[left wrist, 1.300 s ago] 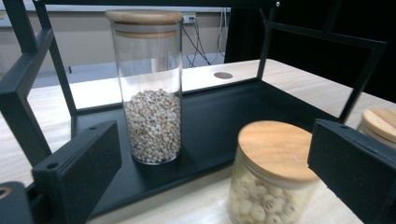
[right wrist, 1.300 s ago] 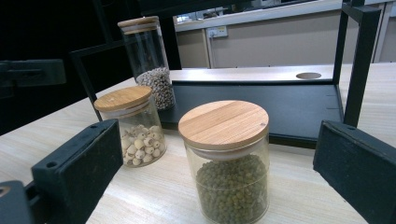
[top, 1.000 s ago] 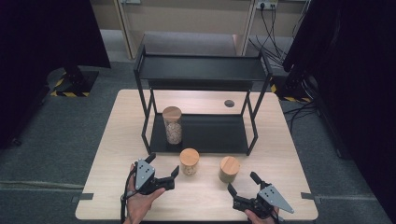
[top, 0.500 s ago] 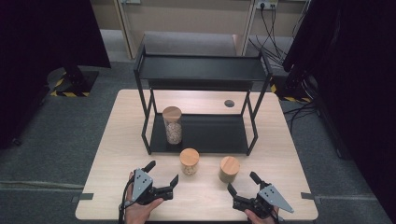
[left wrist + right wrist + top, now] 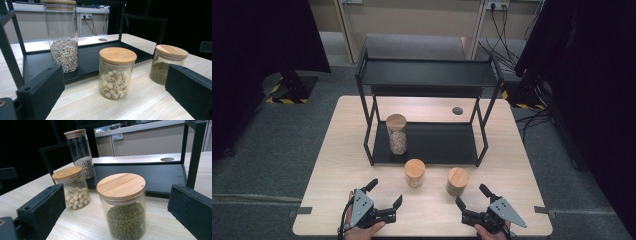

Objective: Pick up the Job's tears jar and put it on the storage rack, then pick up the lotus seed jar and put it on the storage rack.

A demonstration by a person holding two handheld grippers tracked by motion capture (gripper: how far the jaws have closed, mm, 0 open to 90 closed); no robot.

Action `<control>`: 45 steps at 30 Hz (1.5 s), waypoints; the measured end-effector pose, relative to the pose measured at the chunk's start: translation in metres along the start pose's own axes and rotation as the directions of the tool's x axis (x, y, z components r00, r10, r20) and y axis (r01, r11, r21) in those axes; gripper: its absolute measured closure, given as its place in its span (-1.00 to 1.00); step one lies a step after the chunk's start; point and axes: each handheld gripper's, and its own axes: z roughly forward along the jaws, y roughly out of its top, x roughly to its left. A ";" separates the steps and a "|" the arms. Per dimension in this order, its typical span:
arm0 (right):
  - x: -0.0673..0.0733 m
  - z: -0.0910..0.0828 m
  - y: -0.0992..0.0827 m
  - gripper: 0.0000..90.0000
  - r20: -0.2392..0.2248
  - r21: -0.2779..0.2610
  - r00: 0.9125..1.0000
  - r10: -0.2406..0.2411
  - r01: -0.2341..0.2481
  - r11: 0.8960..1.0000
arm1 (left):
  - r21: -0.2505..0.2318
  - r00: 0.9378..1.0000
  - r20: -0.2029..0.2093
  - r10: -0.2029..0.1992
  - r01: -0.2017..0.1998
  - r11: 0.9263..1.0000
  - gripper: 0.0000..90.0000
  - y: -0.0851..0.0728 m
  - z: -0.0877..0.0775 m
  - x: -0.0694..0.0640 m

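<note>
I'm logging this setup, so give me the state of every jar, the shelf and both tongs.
Tall jar: lidded, upright on the shelf's lower tier, part filled with pale grains.
Middle jar: lidded, upright on table, free.
Green-bean jar: lidded, upright on table, free.
Shelf: top tier bare.
Left tongs: open.
Right tongs: open.

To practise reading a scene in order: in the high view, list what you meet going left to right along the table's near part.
Left gripper → white-bean jar → green-bean jar → right gripper.
</note>
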 end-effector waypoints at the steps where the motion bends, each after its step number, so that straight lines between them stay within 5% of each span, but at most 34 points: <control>1: 0.000 0.000 0.000 -0.96 0.000 0.000 1.000 0.000 0.000 1.000 | -0.003 1.000 -0.002 0.001 -0.001 1.000 -0.96 -0.002 -0.001 0.000; 16: -0.001 -0.001 0.000 -0.96 -0.001 -0.004 1.000 -0.005 0.005 1.000 | 0.006 1.000 -0.005 -0.021 0.021 1.000 -0.97 -0.016 -0.004 0.003; 45: 0.010 -0.002 0.001 -0.96 -0.040 -0.013 0.998 -0.038 0.038 0.999 | 0.000 1.000 -0.023 -0.013 0.013 1.000 -0.97 -0.019 -0.007 0.005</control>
